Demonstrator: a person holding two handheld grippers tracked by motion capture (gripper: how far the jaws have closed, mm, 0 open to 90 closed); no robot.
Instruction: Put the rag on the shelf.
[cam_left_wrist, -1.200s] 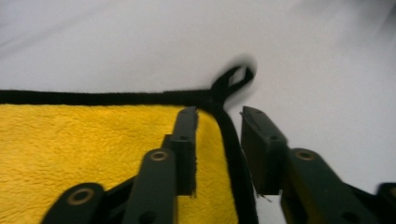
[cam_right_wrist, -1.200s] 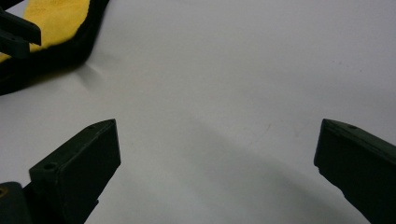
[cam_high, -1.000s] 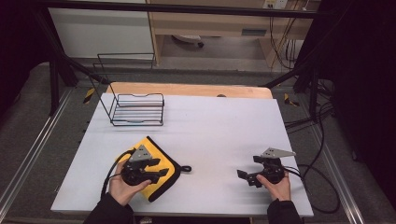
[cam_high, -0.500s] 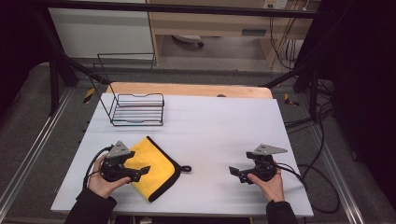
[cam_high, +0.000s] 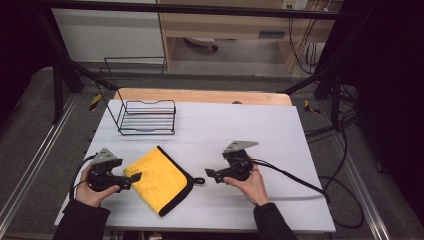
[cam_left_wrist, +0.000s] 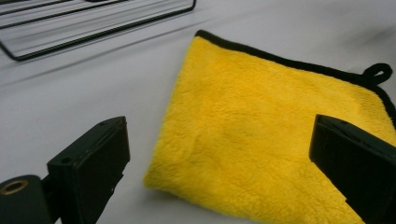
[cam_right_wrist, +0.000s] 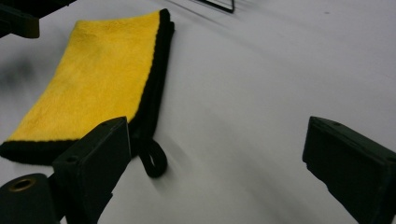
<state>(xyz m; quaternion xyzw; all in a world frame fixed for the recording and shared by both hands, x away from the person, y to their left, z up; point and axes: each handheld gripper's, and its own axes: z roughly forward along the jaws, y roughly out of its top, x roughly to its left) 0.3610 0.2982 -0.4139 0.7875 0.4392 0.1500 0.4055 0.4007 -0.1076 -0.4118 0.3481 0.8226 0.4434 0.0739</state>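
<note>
Folding step: judging by how things lie, the yellow cloth (cam_high: 159, 178) is already doubled over once, and a second fold looks like the work in hand.
Cloth position: flat on the white table (cam_high: 260, 130), near the front edge, between the two hands and well apart from the wire rack (cam_high: 148, 118) at the back left.
Cloth details: black binding along the edges; a small hanging loop (cam_right_wrist: 152, 158) sticks out at the corner facing the right hand.
Left gripper (cam_high: 134, 178): jaws spread wide, having just been opening; nothing between them, the tips just at the cloth's left corner.
Right gripper (cam_high: 210, 174): jaws apart and empty, though they have just been closing a little; the tips sit just beside the loop, not touching it.
Grip advice: take the bound corners rather than the plush middle, and catch both layers so the first fold does not slide open.
Lift advice: raise both corners evenly and only slightly, then lay them over onto the opposite edge, matching binding to binding.
Risk: pinching one layer alone would probably drag the fold askew; the loop may tuck underneath.
</note>
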